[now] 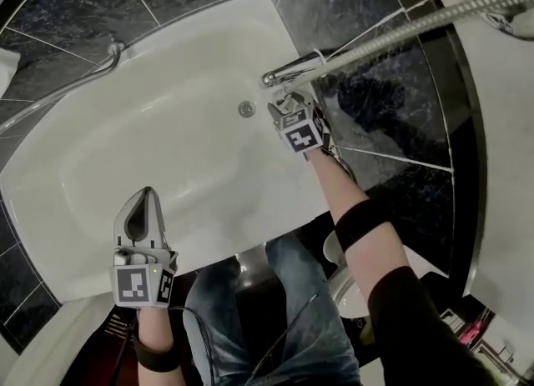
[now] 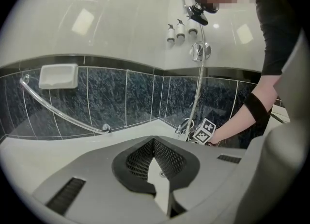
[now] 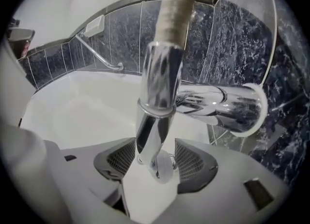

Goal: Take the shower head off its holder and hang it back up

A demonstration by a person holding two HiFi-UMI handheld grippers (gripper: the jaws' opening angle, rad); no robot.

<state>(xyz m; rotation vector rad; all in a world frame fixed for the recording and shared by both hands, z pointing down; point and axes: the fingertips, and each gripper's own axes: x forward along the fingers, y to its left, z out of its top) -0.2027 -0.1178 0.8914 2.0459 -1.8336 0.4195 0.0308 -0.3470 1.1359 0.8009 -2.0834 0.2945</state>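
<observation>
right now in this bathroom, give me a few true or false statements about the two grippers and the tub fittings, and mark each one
1. The left gripper is shut with nothing between its jaws. True.
2. The right gripper has its jaws closed together. False: they stand apart, with the chrome hose end between them.
3. The right gripper is at the tap. True.
4. The soap dish sits below the grab bar. False: it is on the wall above the bar.

Tap (image 1: 290, 68) at the right rim of the bathtub (image 1: 125, 147), drain (image 1: 245, 108) just left of it, grab rail (image 1: 75, 82) far left.
</observation>
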